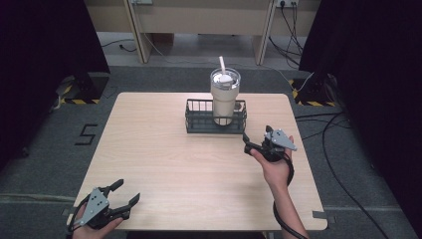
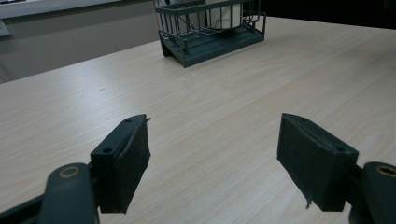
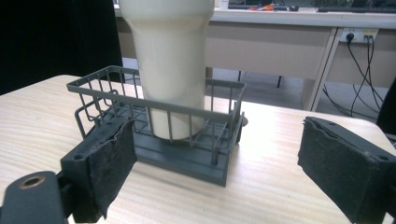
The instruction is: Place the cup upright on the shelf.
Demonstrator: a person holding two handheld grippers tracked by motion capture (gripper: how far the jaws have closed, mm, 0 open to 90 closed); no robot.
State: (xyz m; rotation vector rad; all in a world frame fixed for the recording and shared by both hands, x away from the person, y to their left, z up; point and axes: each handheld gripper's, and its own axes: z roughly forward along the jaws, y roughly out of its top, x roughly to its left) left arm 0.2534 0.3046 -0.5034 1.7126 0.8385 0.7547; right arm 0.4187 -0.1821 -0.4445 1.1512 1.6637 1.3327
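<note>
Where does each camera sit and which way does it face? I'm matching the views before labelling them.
High view: above the person's side, looking forward and down on the table; both forearms, left gripper and right gripper show.
Left gripper view: rides the left gripper, looking across the tabletop toward the far basket; its open jaws show.
Right gripper view: rides the right gripper, close to the basket holding the tumbler; open jaws show.
All three share basket and tumbler.
</note>
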